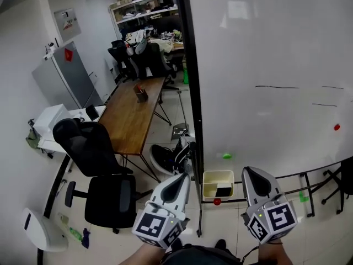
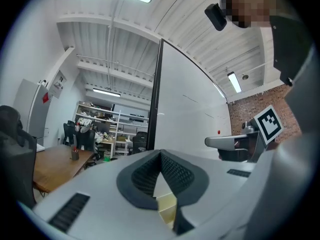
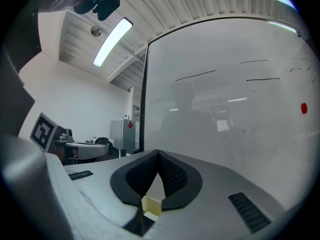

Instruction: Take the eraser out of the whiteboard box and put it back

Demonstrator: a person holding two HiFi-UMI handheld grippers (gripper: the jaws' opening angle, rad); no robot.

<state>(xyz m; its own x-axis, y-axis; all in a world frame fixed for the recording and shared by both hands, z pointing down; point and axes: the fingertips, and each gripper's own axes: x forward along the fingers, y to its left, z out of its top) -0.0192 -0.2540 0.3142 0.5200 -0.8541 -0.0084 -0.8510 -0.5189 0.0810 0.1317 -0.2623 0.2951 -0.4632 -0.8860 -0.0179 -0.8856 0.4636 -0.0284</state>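
Whiteboard point(image 1: 265, 65) is seen at 2 o'clock; box point(image 1: 218, 173) is seen at 6 o'clock below it, eraser point(image 1: 223, 191) inside. Left gripper point(image 1: 179, 182) and right gripper point(image 1: 252, 175) are held shut, empty, flanking box.

Whiteboard point(image 1: 265, 48) blocks ahead; box point(image 1: 218, 173) top open; chair point(image 1: 96, 175) crowds left.

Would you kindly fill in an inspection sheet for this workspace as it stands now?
Surface: whiteboard, a few pen strokes, green magnet, red magnet.
Job's things: cream box at the board's lower edge; dark item inside, likely the eraser.
Clutter: shoes on the floor.
Grippers: left gripper and right gripper both shut, empty.
Cables: nothing seen.
Surroundings: wooden table, black chair, shelves.
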